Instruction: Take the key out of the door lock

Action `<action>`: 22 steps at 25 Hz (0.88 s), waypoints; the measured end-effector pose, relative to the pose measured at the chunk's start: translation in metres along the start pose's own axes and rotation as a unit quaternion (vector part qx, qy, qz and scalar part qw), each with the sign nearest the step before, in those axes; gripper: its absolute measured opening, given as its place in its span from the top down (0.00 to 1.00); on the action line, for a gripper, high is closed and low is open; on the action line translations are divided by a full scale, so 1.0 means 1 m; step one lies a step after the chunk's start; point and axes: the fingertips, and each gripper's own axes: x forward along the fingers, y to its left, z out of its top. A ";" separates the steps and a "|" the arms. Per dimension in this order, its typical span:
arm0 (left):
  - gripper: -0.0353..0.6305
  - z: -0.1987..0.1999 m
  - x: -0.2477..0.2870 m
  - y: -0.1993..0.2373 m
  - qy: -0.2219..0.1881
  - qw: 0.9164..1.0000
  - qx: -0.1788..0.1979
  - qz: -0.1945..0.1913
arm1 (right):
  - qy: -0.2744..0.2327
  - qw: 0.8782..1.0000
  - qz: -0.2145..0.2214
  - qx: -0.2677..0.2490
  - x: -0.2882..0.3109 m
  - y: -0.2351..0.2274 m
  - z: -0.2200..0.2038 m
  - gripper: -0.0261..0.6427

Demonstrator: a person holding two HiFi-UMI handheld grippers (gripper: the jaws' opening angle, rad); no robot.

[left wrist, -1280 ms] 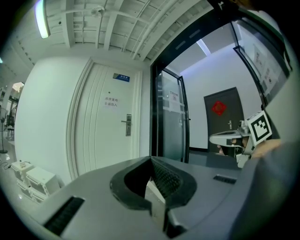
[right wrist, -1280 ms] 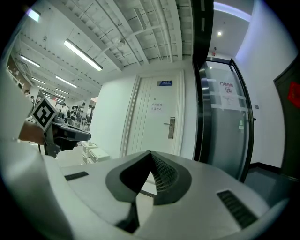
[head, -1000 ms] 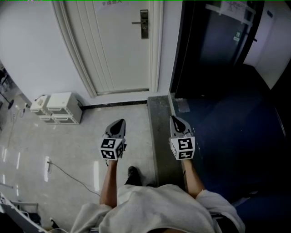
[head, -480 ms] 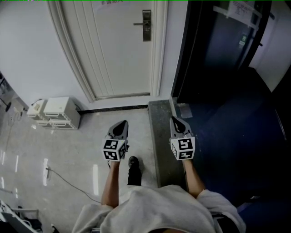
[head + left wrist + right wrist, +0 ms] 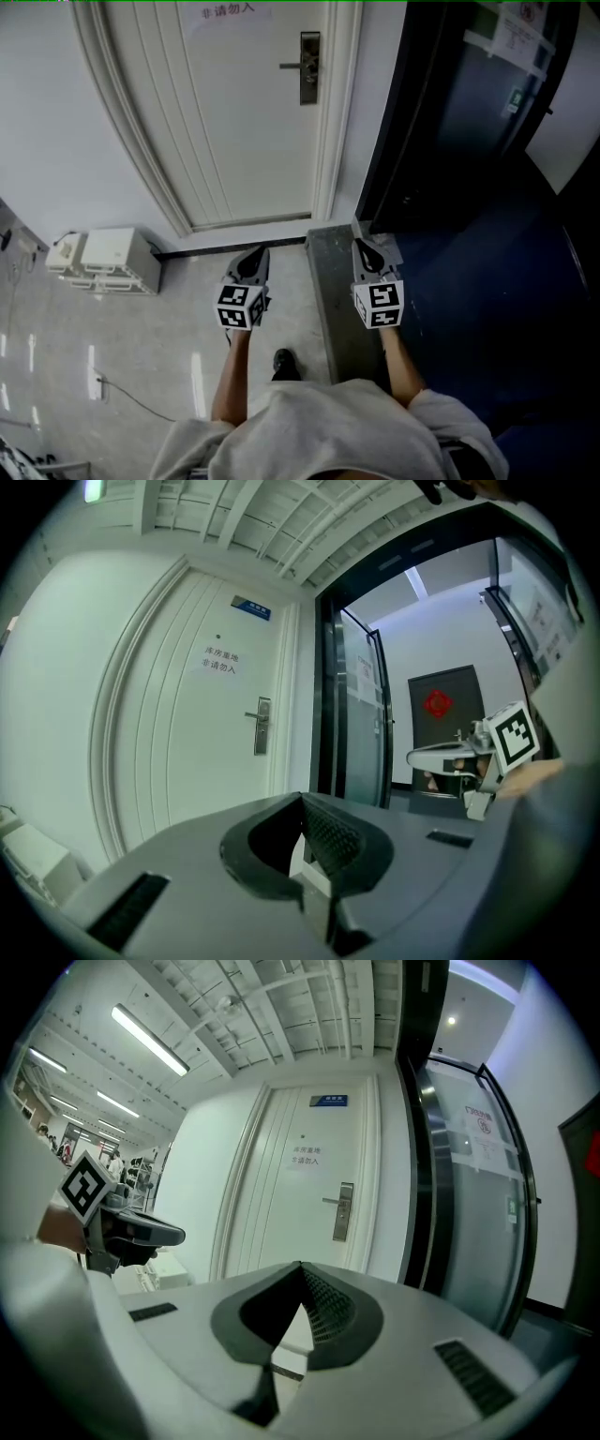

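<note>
A white door [image 5: 248, 122] stands ahead with a metal lock plate and lever handle [image 5: 308, 67] near its right edge; the same lock plate [image 5: 262, 726] [image 5: 344, 1211] shows in both gripper views. No key can be made out at this distance. My left gripper [image 5: 253, 261] and right gripper [image 5: 367, 253] are held side by side at waist height, well short of the door, both shut with nothing between the jaws. In the left gripper view my left gripper [image 5: 302, 799] points at the door; so does my right gripper [image 5: 300, 1267] in its own view.
A white box unit [image 5: 103, 260] sits on the floor at the left by the wall. A dark glass door [image 5: 469, 103] and dark floor lie to the right. A grey threshold strip [image 5: 330, 281] runs under the right gripper. A cable [image 5: 141, 398] trails on the tiles.
The door and lock have drawn closer and lower in the head view as the person steps forward. Both grippers stay shut and keep their places.
</note>
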 end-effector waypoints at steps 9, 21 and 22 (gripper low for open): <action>0.92 0.034 0.097 0.096 -0.004 1.000 0.010 -0.021 | -0.001 1.000 -0.022 -0.002 0.132 -0.014 0.023 0.93; 0.92 0.035 0.161 0.165 0.006 0.999 -0.002 -0.042 | 0.019 0.999 -0.032 -0.001 0.217 -0.008 0.024 0.93; 0.92 0.035 0.164 0.167 0.006 0.999 -0.003 -0.043 | 0.019 0.999 -0.034 -0.001 0.219 -0.009 0.025 0.93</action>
